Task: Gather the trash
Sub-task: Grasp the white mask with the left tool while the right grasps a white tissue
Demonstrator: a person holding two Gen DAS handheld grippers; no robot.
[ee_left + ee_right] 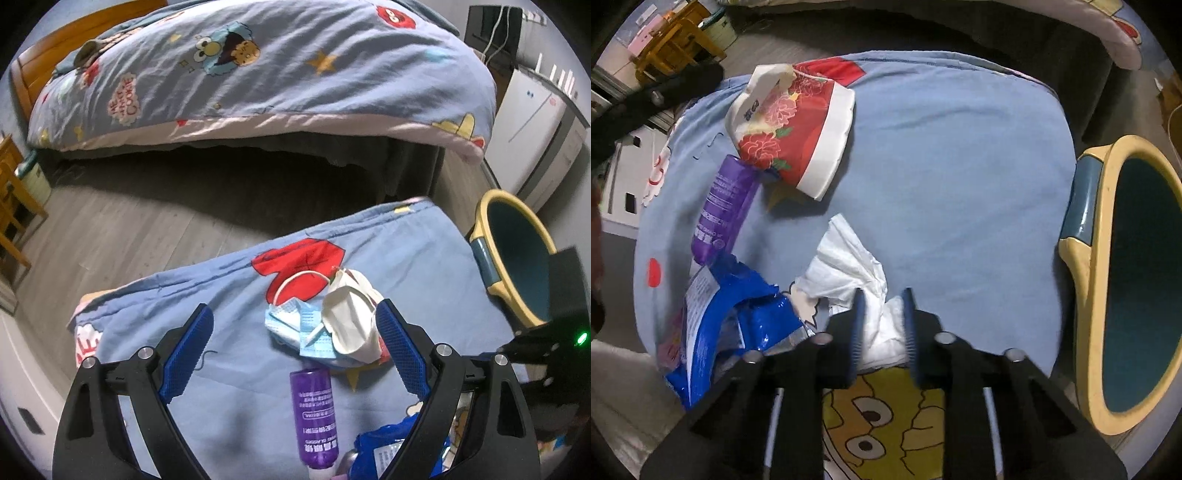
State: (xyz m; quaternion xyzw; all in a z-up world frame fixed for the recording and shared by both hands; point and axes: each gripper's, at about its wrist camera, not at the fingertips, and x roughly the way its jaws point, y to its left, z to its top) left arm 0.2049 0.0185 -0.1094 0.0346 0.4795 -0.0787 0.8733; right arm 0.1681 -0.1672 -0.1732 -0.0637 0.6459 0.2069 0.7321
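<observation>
Trash lies on a blue cartoon-print cloth (960, 166). My right gripper (882, 295) is shut on a crumpled white tissue (846, 258), which is pinched between its blue pads. To its left lie a torn blue wrapper (731, 317), a purple bottle (724, 206) and a crushed red flowered paper cup (798, 129). My left gripper (294, 308) stands open over a crumpled blue face mask (295, 328); its right finger is beside the crushed cup (351, 321). The purple bottle (316, 410) and the blue wrapper (384, 450) lie between its arms.
A yellow-rimmed blue bin (1137, 280) stands open beside the cloth's right edge, also seen as the bin (517, 258). A bed with a cartoon quilt (258, 66) is beyond grey plank floor (129, 229). Wooden furniture (11, 206) is at the left, a white cabinet (535, 118) at the right.
</observation>
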